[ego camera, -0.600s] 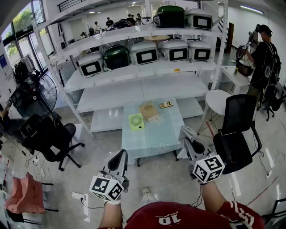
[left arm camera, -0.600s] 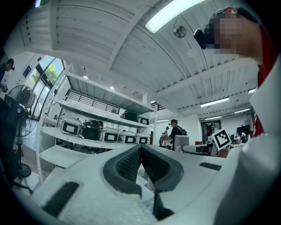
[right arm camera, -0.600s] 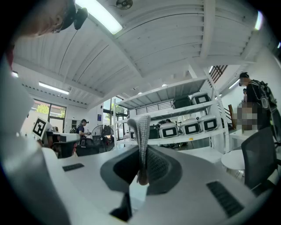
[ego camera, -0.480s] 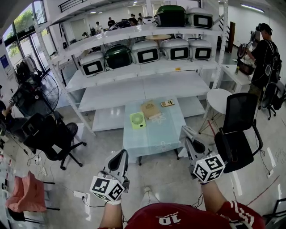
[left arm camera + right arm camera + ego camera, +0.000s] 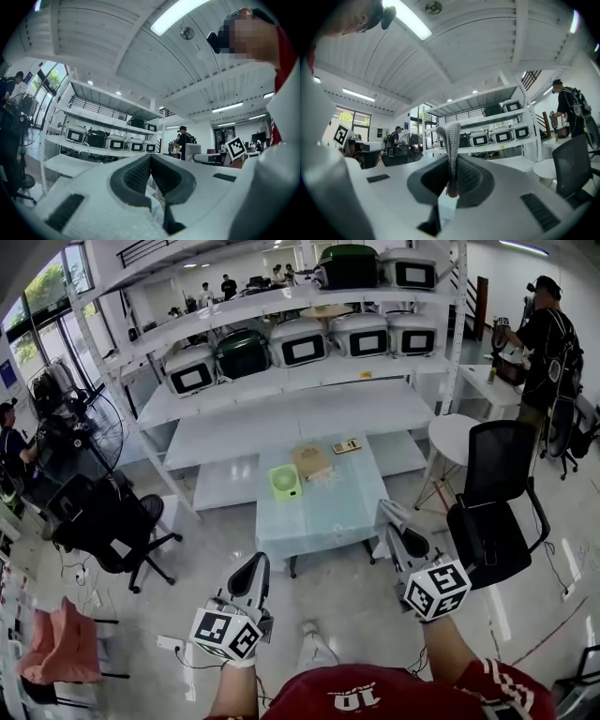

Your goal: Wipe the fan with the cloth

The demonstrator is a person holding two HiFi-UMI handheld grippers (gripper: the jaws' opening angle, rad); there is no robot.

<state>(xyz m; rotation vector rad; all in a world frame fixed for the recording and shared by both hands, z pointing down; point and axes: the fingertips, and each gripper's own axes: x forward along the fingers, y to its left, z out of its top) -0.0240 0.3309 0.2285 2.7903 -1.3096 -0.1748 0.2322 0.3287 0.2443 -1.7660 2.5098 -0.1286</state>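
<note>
The big white metal shelving rack (image 5: pixel 281 427) fills the back of the room, with a row of boxy white and dark-green appliances (image 5: pixel 304 341) on its upper shelves. In front of it sits a low, pale blue-green glass-topped counter (image 5: pixel 323 512), and a black office chair (image 5: pixel 492 512) stands off to its right.

Both grippers are held over the floor on the near side of the counter, well apart from everything on it. The left gripper (image 5: pixel 255 564) has its jaws pressed together with nothing between them, which is pretty clear in its own view (image 5: pixel 150 159). Same deal with the right gripper (image 5: pixel 384 510): jaws closed flat against each other and empty (image 5: pixel 451 140).

On the far half of the counter there's a tan flat square thing (image 5: pixel 312 463) that looks like the folded cloth. Just beside it, to the left, is the small light-green square fan (image 5: pixel 284 481), lying on the glass. A small yellowish gadget (image 5: pixel 347 445) sits by the back edge, too small to make out.
</note>
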